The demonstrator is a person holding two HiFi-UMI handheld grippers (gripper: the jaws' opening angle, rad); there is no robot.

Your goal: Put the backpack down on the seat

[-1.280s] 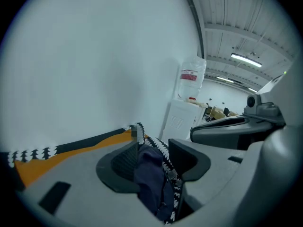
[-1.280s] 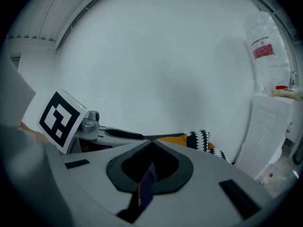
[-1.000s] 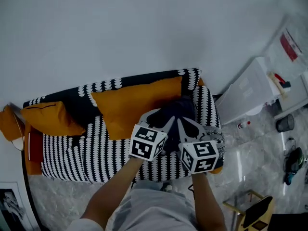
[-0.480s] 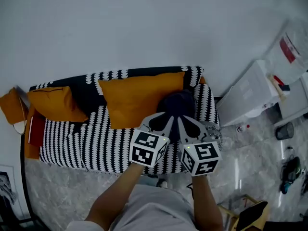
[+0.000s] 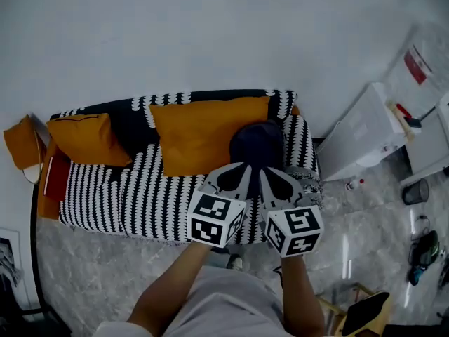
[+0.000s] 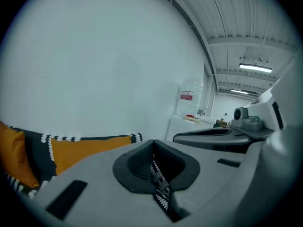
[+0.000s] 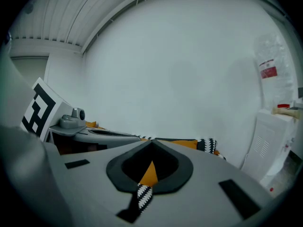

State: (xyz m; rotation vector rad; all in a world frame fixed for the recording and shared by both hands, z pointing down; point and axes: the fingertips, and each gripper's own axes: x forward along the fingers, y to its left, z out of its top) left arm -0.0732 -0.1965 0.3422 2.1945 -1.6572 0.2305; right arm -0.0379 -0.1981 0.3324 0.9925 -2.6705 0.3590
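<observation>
The dark backpack (image 5: 258,146) sits upright on the right end of the black-and-white sofa (image 5: 140,195), leaning against the backrest beside an orange cushion (image 5: 196,135). Both grippers are drawn back from it, side by side over the sofa's front edge. My left gripper (image 5: 245,167) is shut, its jaws having just closed with nothing between them. In the left gripper view its tips (image 6: 152,142) meet, with sofa fabric showing through the gap behind them. My right gripper (image 5: 264,172) is also shut and empty, and its tips (image 7: 151,142) are together in the right gripper view.
A second orange cushion (image 5: 88,139) lies at the sofa's left end. A white cabinet (image 5: 361,135) stands right of the sofa, with a small bin (image 5: 416,180) beyond it. A chair (image 5: 365,314) is at the lower right. The floor is marble.
Both grippers have pulled back from the backpack toward the person and risen slightly. The backpack stays on the seat, now free of the jaws.
</observation>
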